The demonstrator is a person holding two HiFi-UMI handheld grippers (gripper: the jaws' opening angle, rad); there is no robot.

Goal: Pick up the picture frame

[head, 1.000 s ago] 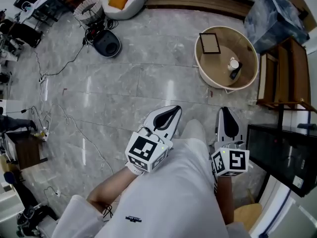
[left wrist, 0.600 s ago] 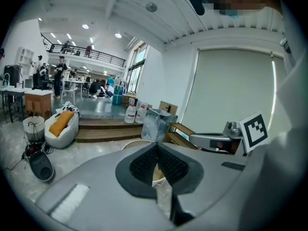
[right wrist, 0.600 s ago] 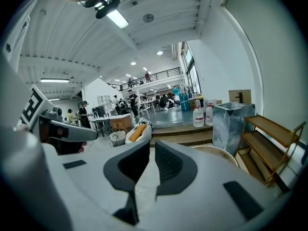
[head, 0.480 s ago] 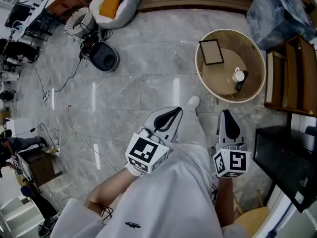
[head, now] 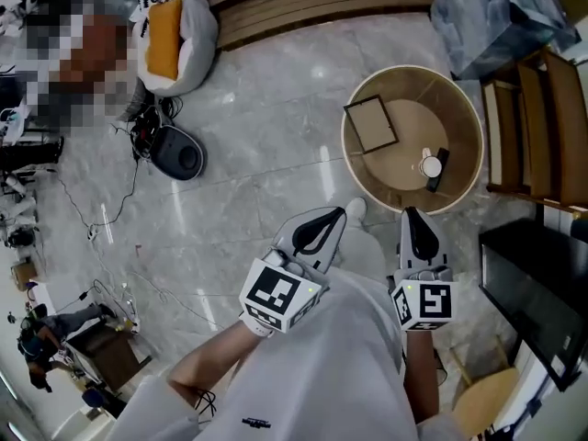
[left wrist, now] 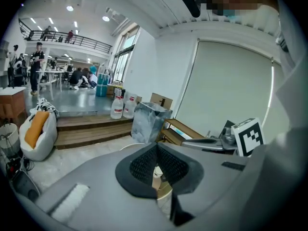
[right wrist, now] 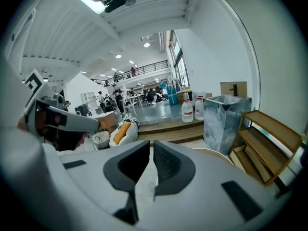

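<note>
Currently the marble floor (head: pixel 257 154) fills most of the head view, with the round, rimmed worktop (head: pixel 418 122) as landmark. A wooden shelf (head: pixel 537 127) stands just beside the worktop's right edge, and a beanbag (head: pixel 170 30) lies well off to its left.

The picture frame (head: pixel 371 125) lies flat on the worktop's left part, close to the rim. A white cup (head: pixel 430 165) and a dark item (head: pixel 442 163) sit toward the near side, apart from the frame.

The left gripper (head: pixel 333 217) hangs near the worktop's near rim, not over it. Its jaws are together with nothing between them. The right gripper (head: pixel 413 217) hovers just short of the same rim, jaws nearly closed and empty.

The frame looks light, thin and stiff, and its glass is probably fragile and slippery. Best bet is to pinch one side rail at the edge nearest the rim. Jaws must open first.
</note>
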